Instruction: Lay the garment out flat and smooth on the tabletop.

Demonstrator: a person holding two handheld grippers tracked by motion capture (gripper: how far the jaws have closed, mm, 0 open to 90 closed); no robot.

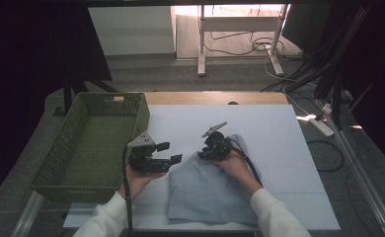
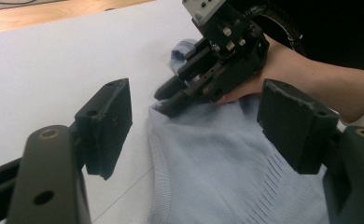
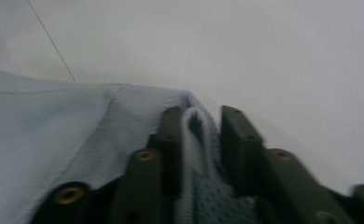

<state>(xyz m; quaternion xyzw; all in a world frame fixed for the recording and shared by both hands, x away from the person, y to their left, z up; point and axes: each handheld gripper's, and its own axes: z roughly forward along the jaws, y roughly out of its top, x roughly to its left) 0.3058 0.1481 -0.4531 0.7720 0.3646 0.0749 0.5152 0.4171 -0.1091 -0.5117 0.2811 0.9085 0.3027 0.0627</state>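
Blur softened the right tool [image 3: 199, 135], clamped on the pale blue knit garment's [image 2: 217, 158] folded edge; left tool [image 2: 194, 126] stood apart, its base cropped.

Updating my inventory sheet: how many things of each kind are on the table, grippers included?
Light blue garment: 1
Green woven basket: 1
Hand-held grippers: 2, the left gripper and the right gripper
Total: 4
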